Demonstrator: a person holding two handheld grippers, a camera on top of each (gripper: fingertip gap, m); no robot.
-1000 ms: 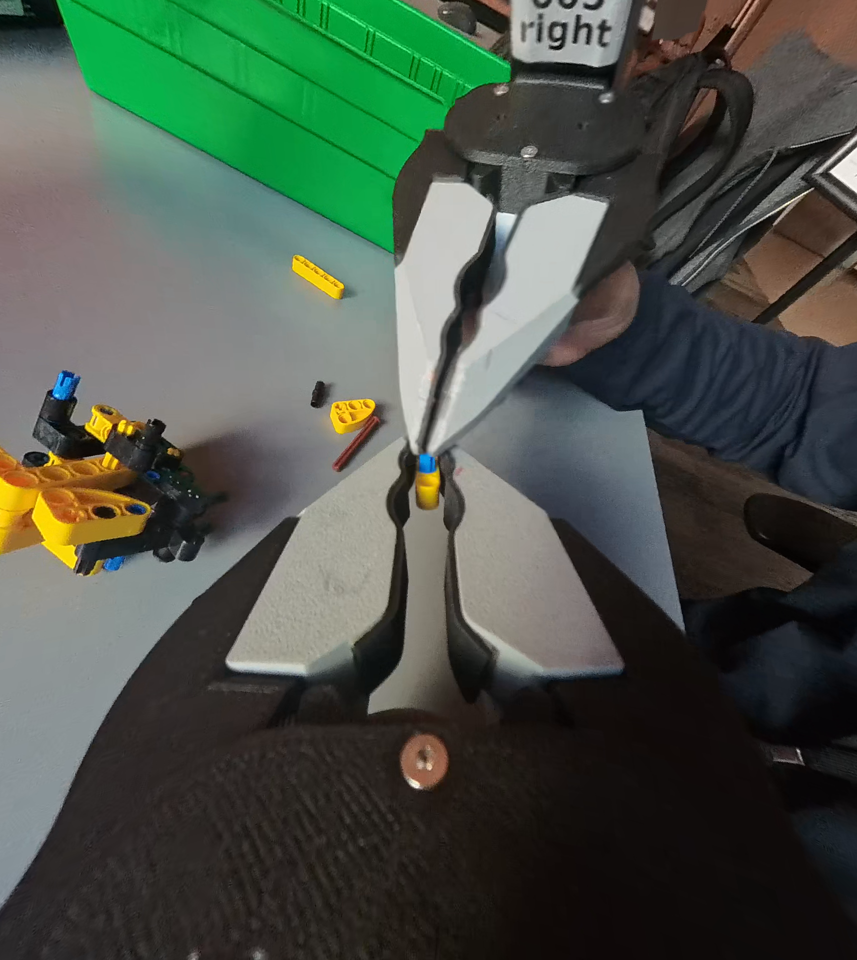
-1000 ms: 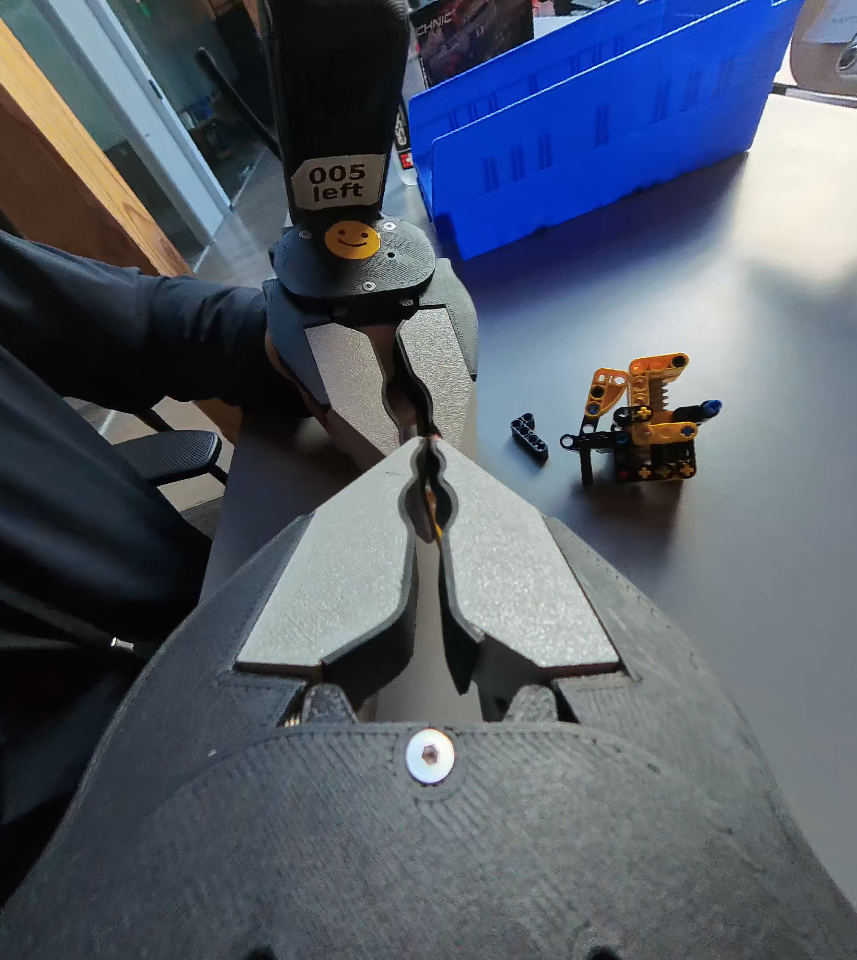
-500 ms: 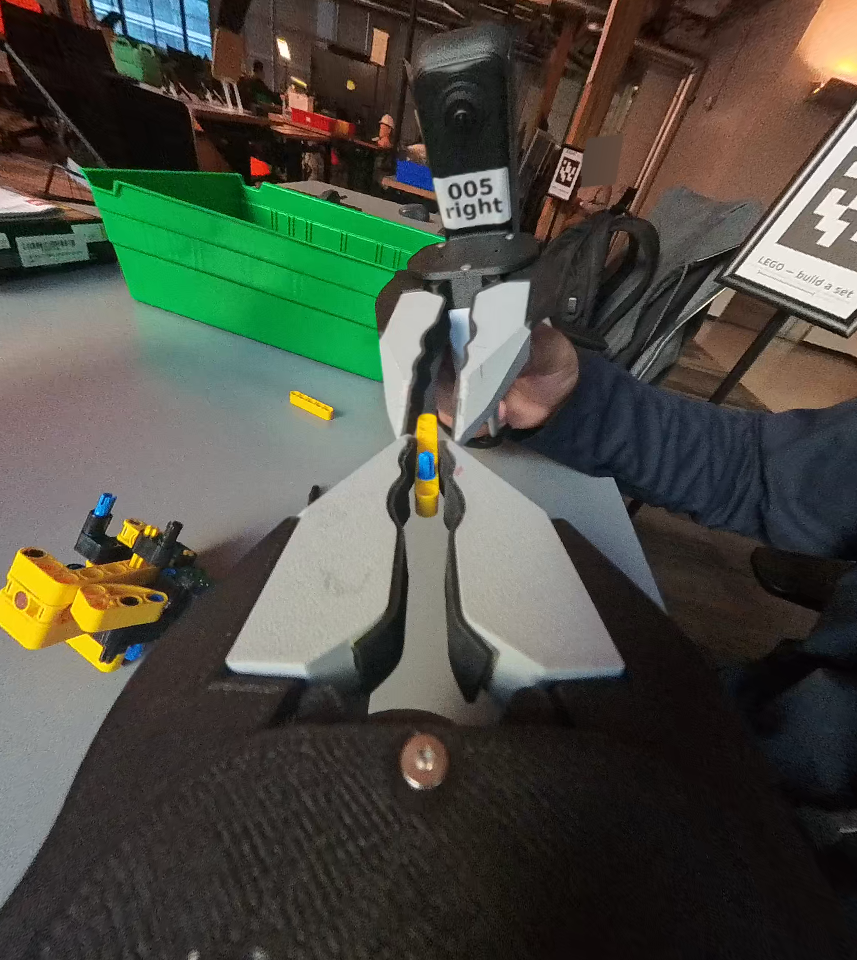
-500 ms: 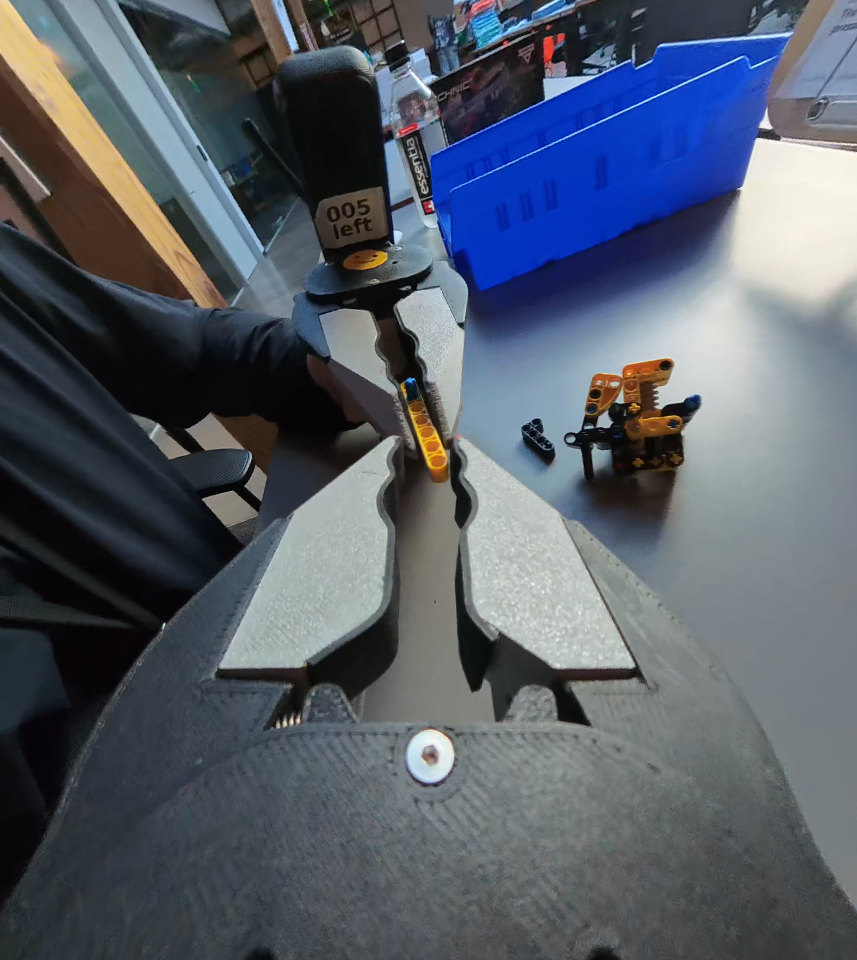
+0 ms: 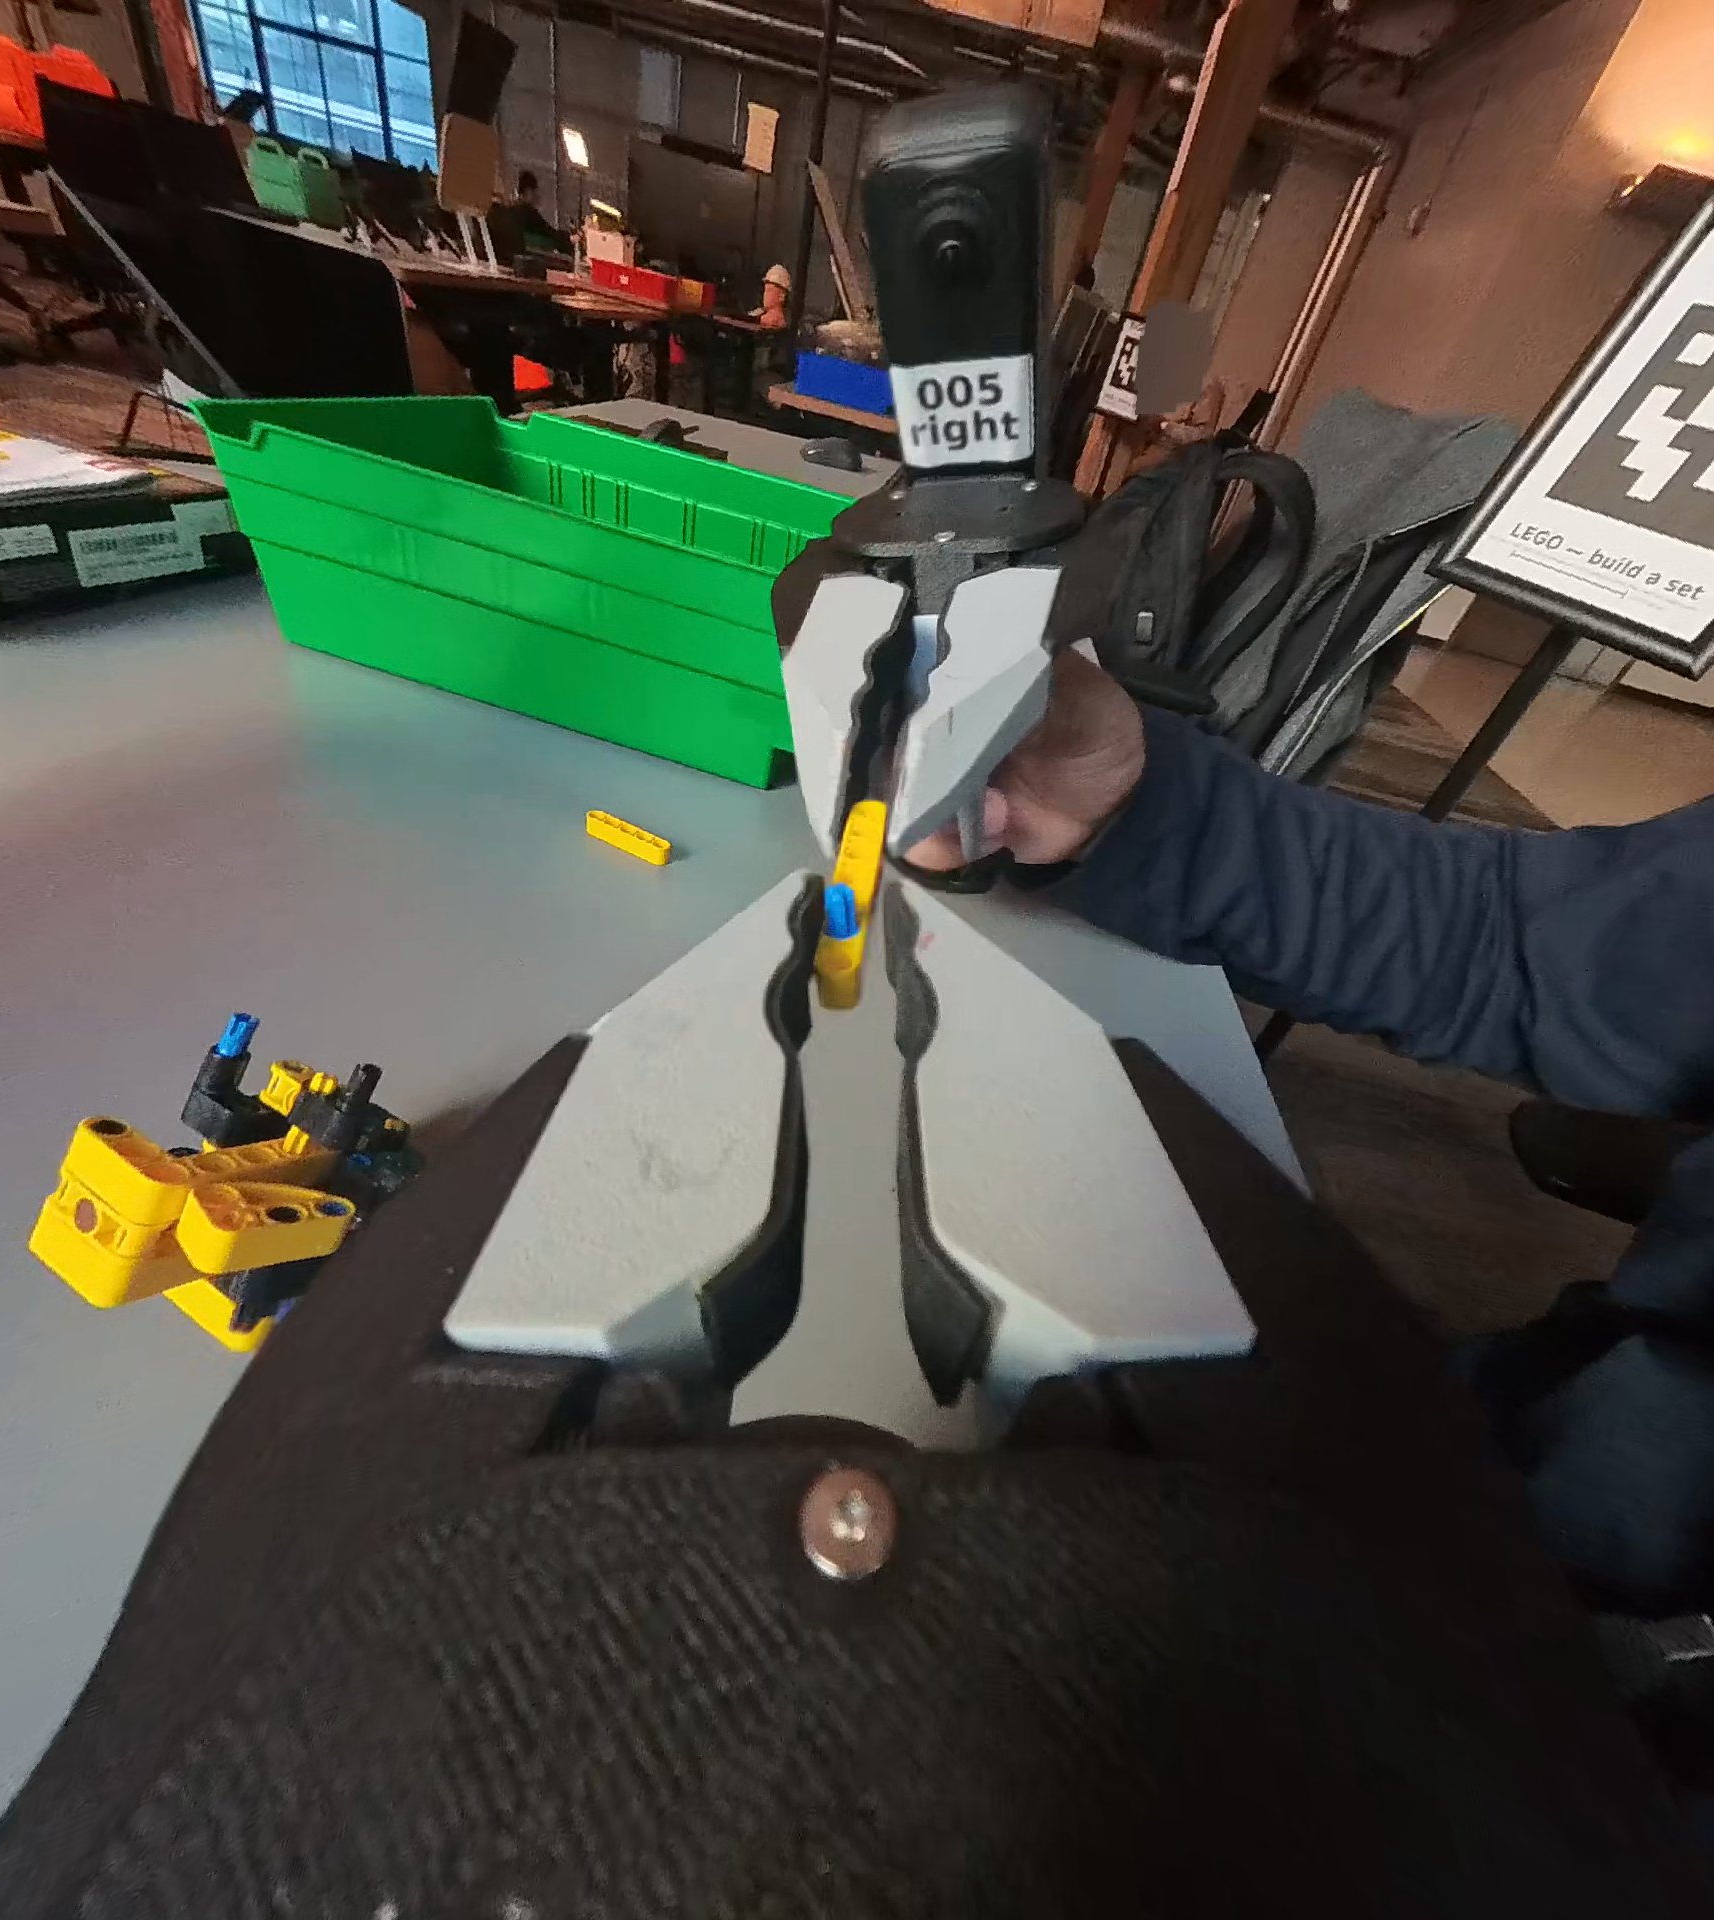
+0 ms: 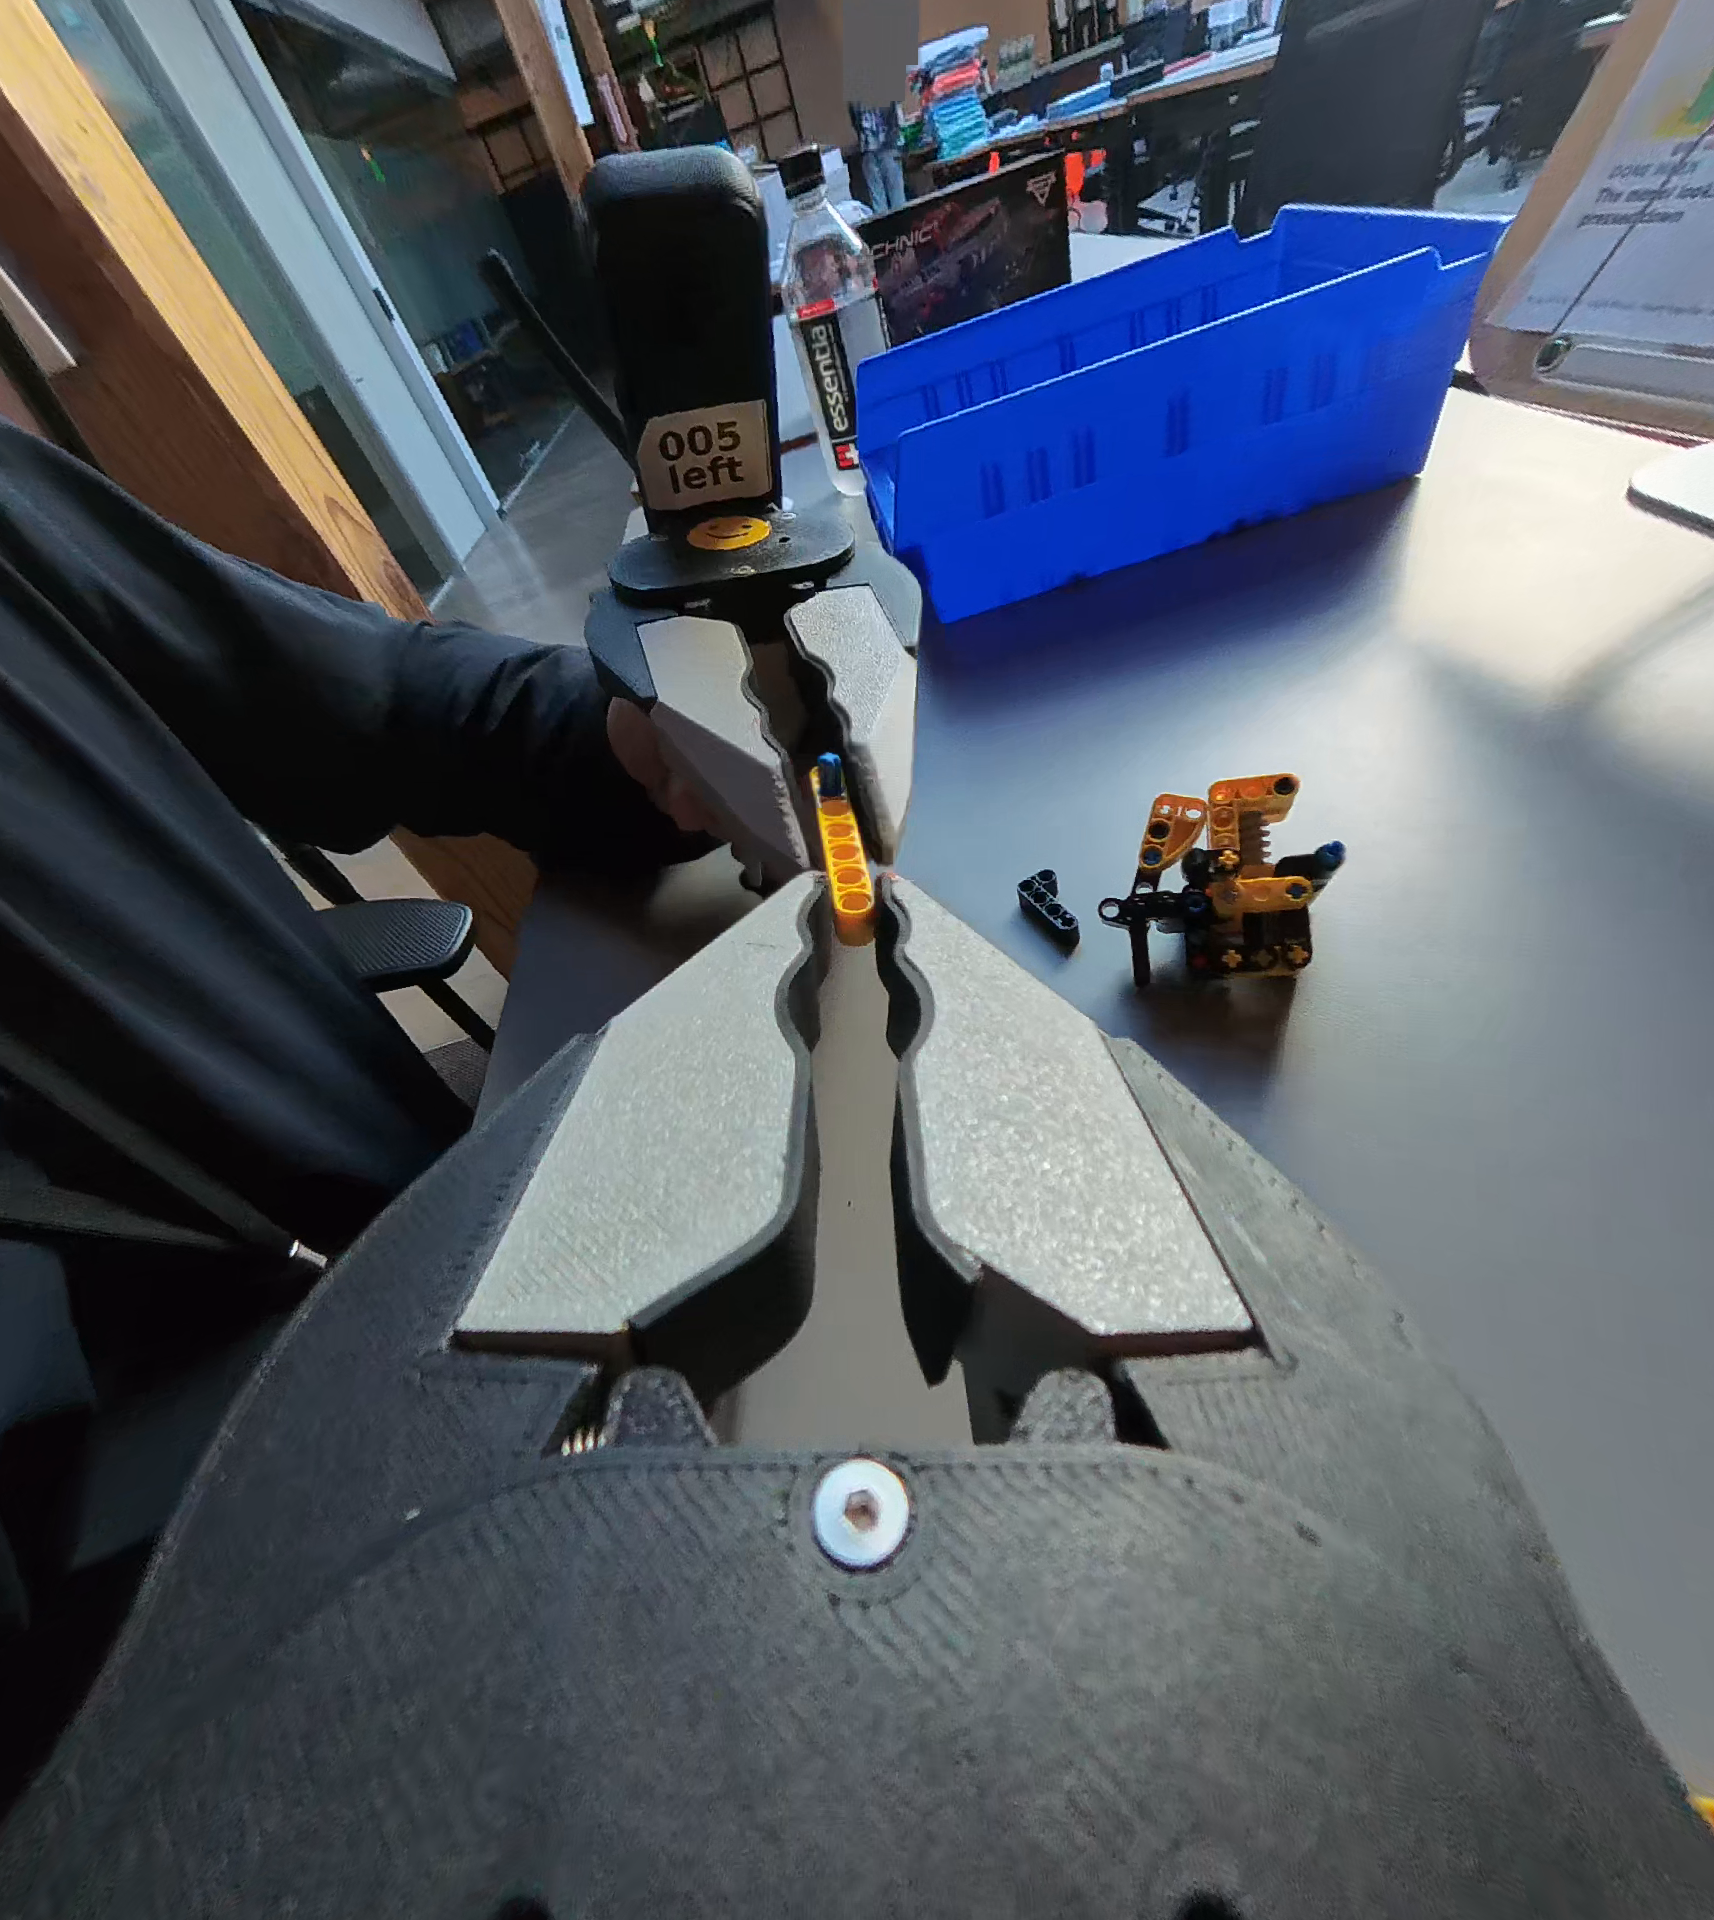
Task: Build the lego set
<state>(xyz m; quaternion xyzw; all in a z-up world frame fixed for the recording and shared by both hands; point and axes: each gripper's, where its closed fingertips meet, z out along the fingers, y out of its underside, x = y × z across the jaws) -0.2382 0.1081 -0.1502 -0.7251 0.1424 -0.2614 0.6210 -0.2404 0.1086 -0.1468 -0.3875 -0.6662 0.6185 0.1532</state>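
Lego model (image 5: 209,1195) on grey table (image 5: 157,831), green bin (image 5: 520,592)

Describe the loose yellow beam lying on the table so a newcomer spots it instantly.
Find the green bin on the grey table. Just in front of its near wall lies the loose yellow beam, flat and alone. Unlike the half-built model, it is a single unattached strip.

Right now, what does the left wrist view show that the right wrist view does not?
Only the left wrist view shows the green bin and a loose yellow beam. Only the right wrist view shows the blue bin and a small black piece. Both show the yellow beam with a blue pin between the two hand-held grippers, and the partly built model.
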